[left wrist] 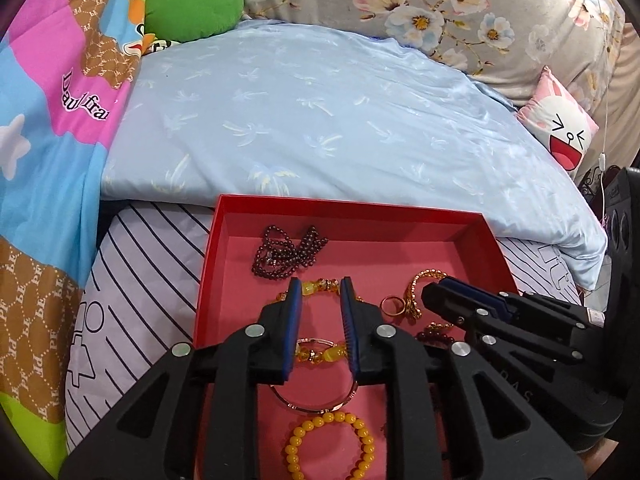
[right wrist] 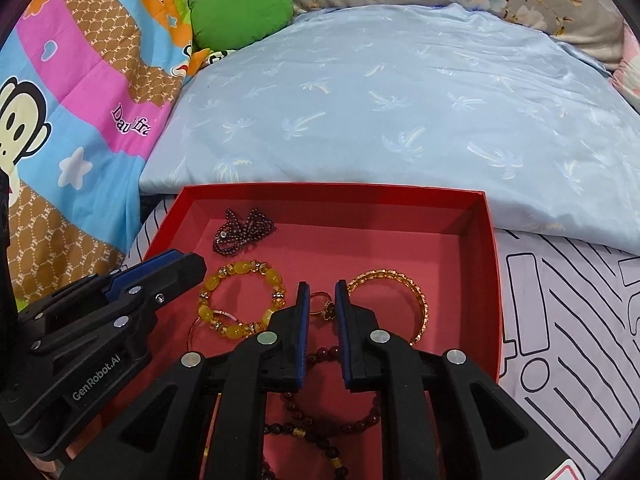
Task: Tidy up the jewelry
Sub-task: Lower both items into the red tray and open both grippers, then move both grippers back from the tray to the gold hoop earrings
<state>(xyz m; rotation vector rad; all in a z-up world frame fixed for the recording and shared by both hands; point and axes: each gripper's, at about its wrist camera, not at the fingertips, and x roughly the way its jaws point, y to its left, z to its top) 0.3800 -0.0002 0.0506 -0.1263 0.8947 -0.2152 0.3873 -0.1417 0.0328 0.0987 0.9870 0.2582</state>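
Here the red box [right wrist: 486,280] sits on the bed, its far wall against the pale blue pillow [right wrist: 400,100], and everything I care about lies inside it. My left claw [left wrist: 320,292] hangs over the box's left half, open, with the yellow stone bracelet [right wrist: 240,300] between and beneath its fingers but not gripped. My right claw [right wrist: 322,294] hovers over the middle of the box, open as well, framing the gold ring [right wrist: 320,304].

Going down in size within the box: a dark red bead strand [right wrist: 332,420] loops along the near edge, the gold bangle [right wrist: 404,292] lies toward the right wall, the yellow stone bracelet sits left of centre with a thin metal bangle [left wrist: 316,402] partly under it, an amber bead bracelet [left wrist: 330,448] rests at the near edge, a bunched garnet string [right wrist: 242,232] lies near the far left corner, and the ring is smallest, just beside the gold bangle.

I judge the ring is my next pick. To do it well I should come straight down, straddle the band without catching the gold bangle, close gently, and lift clear before moving sideways.
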